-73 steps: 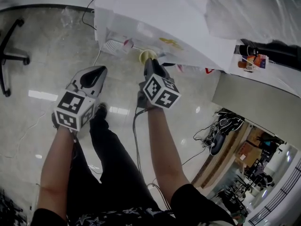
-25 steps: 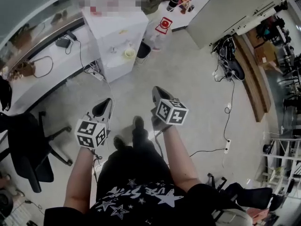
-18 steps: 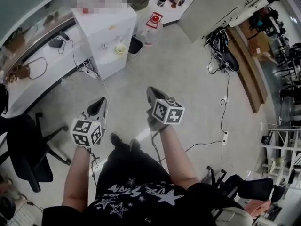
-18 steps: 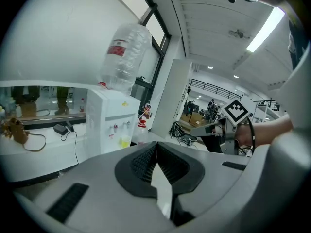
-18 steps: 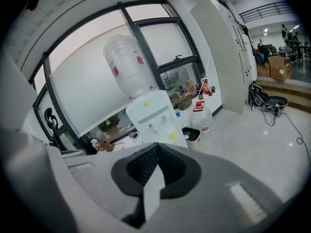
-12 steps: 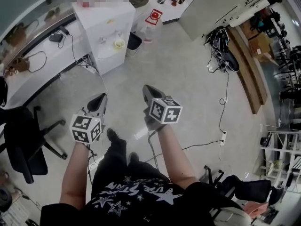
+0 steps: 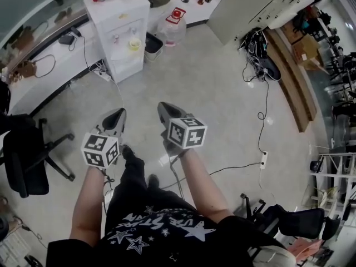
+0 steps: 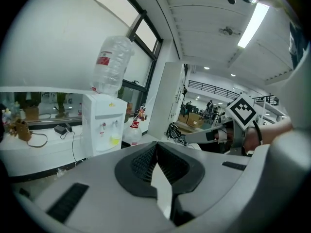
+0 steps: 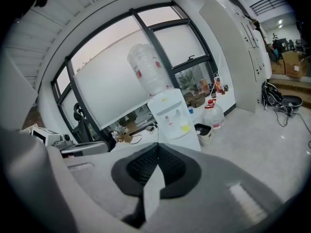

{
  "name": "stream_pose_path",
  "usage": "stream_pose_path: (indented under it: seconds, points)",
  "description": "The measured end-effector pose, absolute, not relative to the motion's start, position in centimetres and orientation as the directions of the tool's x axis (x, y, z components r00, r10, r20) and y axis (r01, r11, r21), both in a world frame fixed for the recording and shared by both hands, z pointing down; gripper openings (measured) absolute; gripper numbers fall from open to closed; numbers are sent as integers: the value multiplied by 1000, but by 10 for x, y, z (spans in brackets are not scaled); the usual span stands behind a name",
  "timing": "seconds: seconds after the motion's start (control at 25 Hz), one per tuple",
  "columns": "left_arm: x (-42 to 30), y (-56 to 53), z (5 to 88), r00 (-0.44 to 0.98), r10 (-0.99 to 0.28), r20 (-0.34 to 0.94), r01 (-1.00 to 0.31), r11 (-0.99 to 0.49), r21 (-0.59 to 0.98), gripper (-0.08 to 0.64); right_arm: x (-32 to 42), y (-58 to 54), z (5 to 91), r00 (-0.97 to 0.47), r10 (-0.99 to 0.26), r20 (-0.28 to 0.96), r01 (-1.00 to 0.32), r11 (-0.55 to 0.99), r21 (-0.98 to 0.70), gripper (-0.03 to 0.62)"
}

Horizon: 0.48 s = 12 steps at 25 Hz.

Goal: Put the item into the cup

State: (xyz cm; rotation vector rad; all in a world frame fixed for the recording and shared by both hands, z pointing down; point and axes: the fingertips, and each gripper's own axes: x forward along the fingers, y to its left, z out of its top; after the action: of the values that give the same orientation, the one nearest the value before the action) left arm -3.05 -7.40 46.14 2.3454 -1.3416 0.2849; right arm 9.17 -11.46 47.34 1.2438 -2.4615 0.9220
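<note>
- On the tap ledge of the dispenser (image 7: pixel 119 15) stands the yellow cup (image 7: pixel 134 44), well apart from both tools.
- Left hand-held gripper (image 7: pixel 117 115): jaws pressed together, nothing between them, held above the floor (image 7: pixel 222 93).
- Right hand-held gripper (image 7: pixel 163 109): jaws likewise together and empty, near the left one.
- Beside the dispenser stand a bin (image 7: pixel 152 42) and a bottle (image 7: pixel 172 29).

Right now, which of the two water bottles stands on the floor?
The red-capped bottle beside the water dispenser; the other bottle sits upside down on top.
</note>
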Motion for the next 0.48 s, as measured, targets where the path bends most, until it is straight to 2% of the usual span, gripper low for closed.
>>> stream_pose_path:
  seconds: [0.48]
  points:
    - [9, 17, 425, 488, -809, 327, -871, -429, 238, 5, 126, -28, 434, -648, -637, 416, -759, 499, -417, 0]
